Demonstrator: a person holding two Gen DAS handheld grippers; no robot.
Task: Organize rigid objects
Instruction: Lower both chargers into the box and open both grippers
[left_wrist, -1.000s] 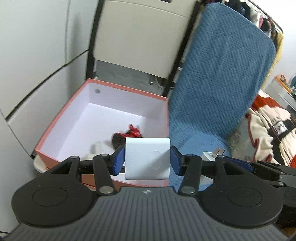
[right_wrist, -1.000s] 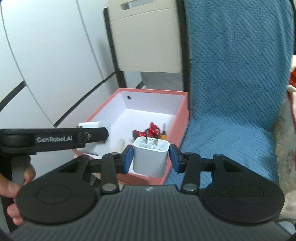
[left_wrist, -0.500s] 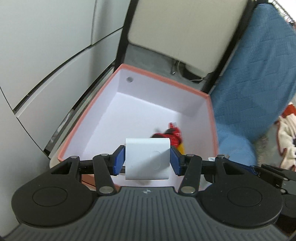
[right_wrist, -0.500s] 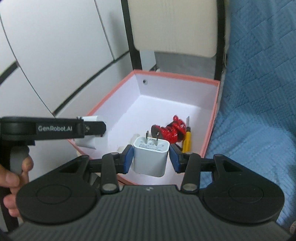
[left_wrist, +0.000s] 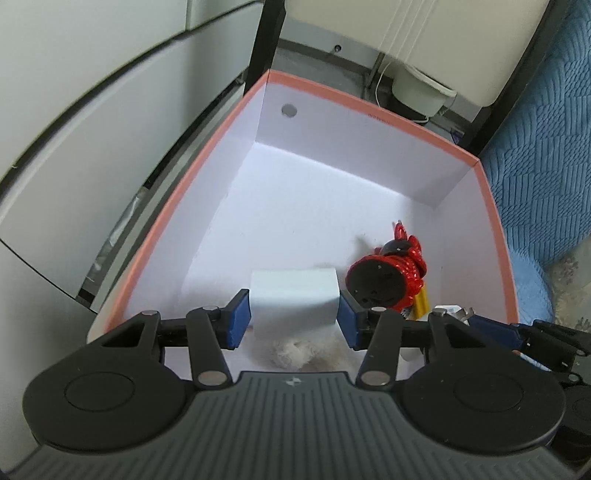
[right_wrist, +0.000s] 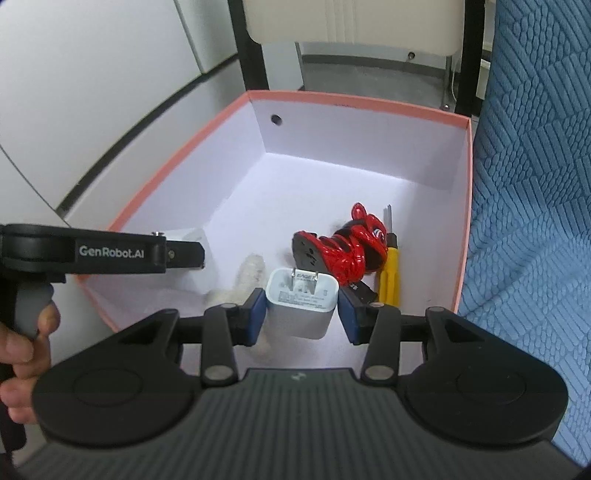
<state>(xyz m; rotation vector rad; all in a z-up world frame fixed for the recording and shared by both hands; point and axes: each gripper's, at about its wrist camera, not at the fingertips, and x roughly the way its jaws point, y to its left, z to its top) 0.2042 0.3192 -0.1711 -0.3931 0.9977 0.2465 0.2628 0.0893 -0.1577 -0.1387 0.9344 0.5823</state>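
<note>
**Two white chargers over the box**

My left tool (left_wrist: 293, 312) grips a smooth white block (left_wrist: 293, 295); my right tool (right_wrist: 301, 312) clamps a glossy two-pronged charger (right_wrist: 302, 306) marked "EAGET", both over the pink-rimmed cardboard box (right_wrist: 369, 99) holding a shiny red toy (right_wrist: 343, 254) and yellow screwdriver (right_wrist: 389, 273). "GenRobot.AI" marks the left tool.

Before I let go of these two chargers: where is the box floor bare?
Bare: the far half of the box floor, toward the wall with the round hole. Crowded: the near right, with red toy, screwdriver and a white fluffy thing.
</note>
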